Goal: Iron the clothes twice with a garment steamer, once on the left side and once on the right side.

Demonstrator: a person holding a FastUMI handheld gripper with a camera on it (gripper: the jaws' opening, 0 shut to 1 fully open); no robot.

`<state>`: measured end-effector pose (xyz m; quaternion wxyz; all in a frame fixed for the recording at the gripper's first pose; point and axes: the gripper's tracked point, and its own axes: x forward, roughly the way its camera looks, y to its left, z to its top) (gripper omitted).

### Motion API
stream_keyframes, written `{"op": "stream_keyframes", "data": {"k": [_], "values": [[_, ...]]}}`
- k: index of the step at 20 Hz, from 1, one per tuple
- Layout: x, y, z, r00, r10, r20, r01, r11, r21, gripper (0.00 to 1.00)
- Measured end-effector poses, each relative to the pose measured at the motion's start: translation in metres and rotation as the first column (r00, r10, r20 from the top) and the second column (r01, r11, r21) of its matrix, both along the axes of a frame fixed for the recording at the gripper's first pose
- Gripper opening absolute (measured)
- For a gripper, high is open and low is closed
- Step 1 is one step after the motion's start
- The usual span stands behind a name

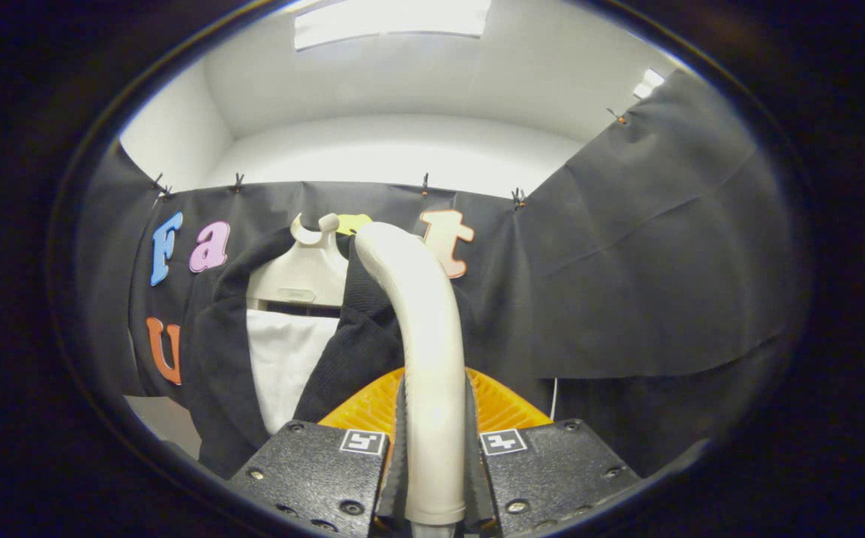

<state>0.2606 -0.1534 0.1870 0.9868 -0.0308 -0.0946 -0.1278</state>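
My gripper (pixel 434 448) is shut on the cream handle of the garment steamer (pixel 421 321); both fingers press its sides. The handle rises between the fingers and curves forward at its top toward the clothes. A dark jacket (pixel 350 344) over a white shirt (pixel 283 359) hangs on a cream hanger (pixel 302 276) just ahead. The steamer's head sits against the jacket's right-hand front panel near the collar. An orange ribbed part (pixel 503 403) shows behind the handle, just above the fingers.
The booth's black cloth wall (pixel 627 269) hangs behind and to the right of the clothes, clipped along its top. White walls and a ceiling light (pixel 391 19) lie above. A pale surface (pixel 167 422) shows below the jacket's left side.
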Motion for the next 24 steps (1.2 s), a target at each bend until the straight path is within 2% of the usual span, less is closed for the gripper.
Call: {"op": "stream_keyframes", "data": {"k": [5,14,24], "values": [[0.008,0.014,-0.02,0.999,0.028,-0.038,-0.029,1.0,-0.003,0.33],[-0.019,0.017,-0.067,0.989,-0.093,-0.111,0.083,0.993,-0.088,0.33],[-0.041,0.033,-0.126,0.959,-0.163,-0.231,0.13,0.98,-0.152,0.33]]}}
